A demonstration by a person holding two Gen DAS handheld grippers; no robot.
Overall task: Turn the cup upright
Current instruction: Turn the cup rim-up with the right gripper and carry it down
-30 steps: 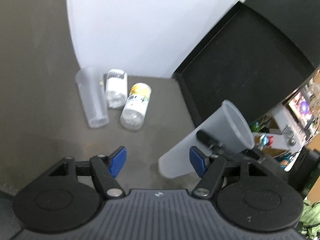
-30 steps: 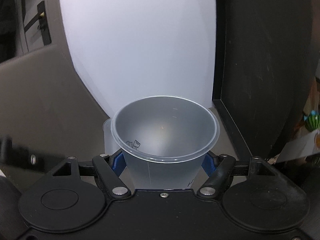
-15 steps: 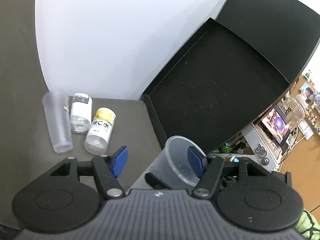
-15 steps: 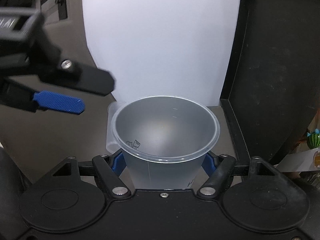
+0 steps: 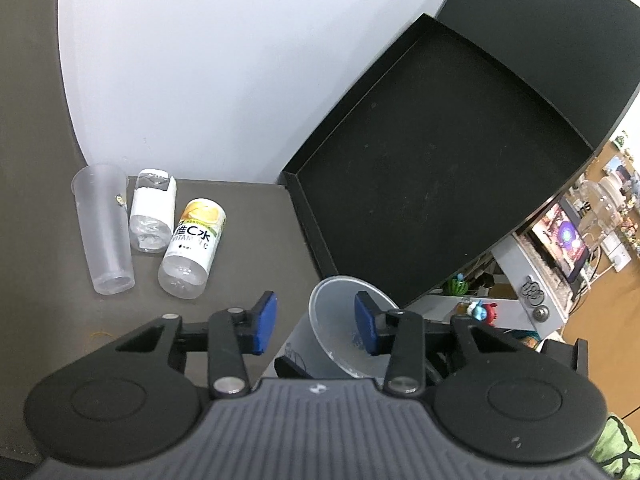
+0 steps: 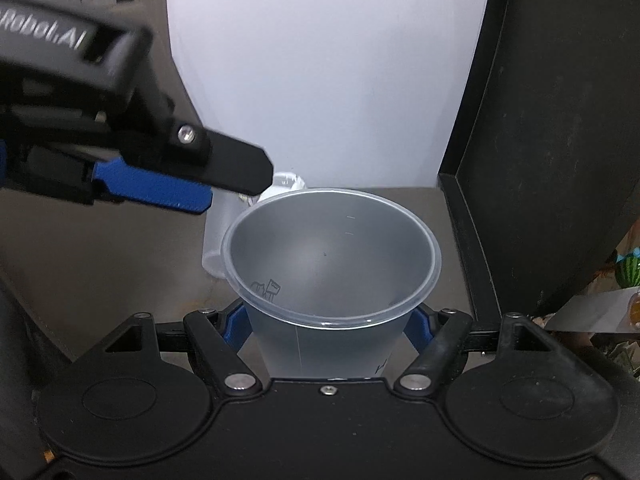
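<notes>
Since a second earlier the cup (image 6: 332,276), clamped by the right tool (image 6: 328,320) at lower centre, had been turned mouth-up, nearly upright, while the left tool (image 5: 316,322) was held open, empty.

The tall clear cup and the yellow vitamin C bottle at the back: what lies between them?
A clear plastic bottle with a white label, beside the tall cup and the vitamin C bottle, seen in the left wrist view.

yellow-labelled bottle (image 5: 193,248): "C水", "VITAMIN C" (partly hidden) | left claw (image 6: 192,184) housing: "Robot.AI"
</notes>
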